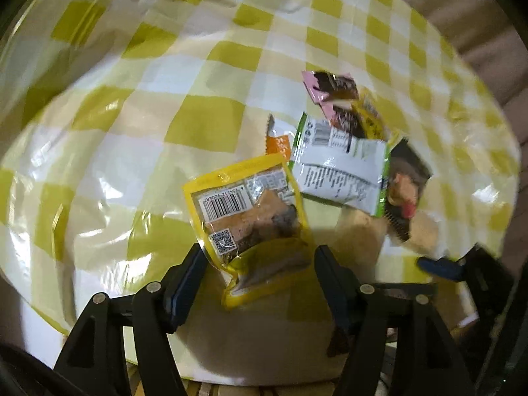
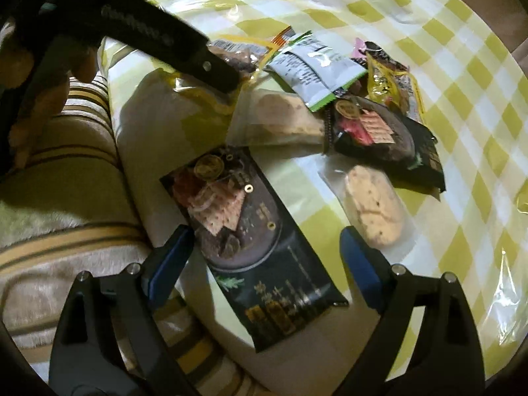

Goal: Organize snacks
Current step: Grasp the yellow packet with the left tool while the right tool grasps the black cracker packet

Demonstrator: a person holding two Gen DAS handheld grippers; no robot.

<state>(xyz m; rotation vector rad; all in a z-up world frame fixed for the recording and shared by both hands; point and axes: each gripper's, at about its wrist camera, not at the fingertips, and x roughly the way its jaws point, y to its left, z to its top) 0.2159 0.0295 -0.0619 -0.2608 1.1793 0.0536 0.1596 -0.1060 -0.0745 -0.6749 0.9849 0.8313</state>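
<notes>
The left gripper (image 1: pixel 260 283) points down at a table with a yellow checked cloth (image 1: pixel 132 151). Its jaws stand apart, and the low end of a yellow packet (image 1: pixel 247 217) lies between them; the pads do not press on it. Just beyond this packet, to the right, lies a white packet (image 1: pixel 340 171) with a green edge, and behind that a pink packet (image 1: pixel 326 92) partly under others.

The right gripper (image 2: pixel 267 257) has its jaws wide. Between them lies a dark cracker packet (image 2: pixel 254 231), flat on the cloth (image 2: pixel 462 132), and neither pad touches it. Just ahead of the right finger (image 2: pixel 359 257) lies a clear-wrapped pastry (image 2: pixel 373 208). Further ahead is a second dark packet (image 2: pixel 386 138), and beyond it the white packet (image 2: pixel 316 66). At far left, the left gripper's finger (image 2: pixel 184 52) reaches over the yellow packet (image 2: pixel 237 49). A striped cushion (image 2: pixel 66 198) is to the left of the table.
</notes>
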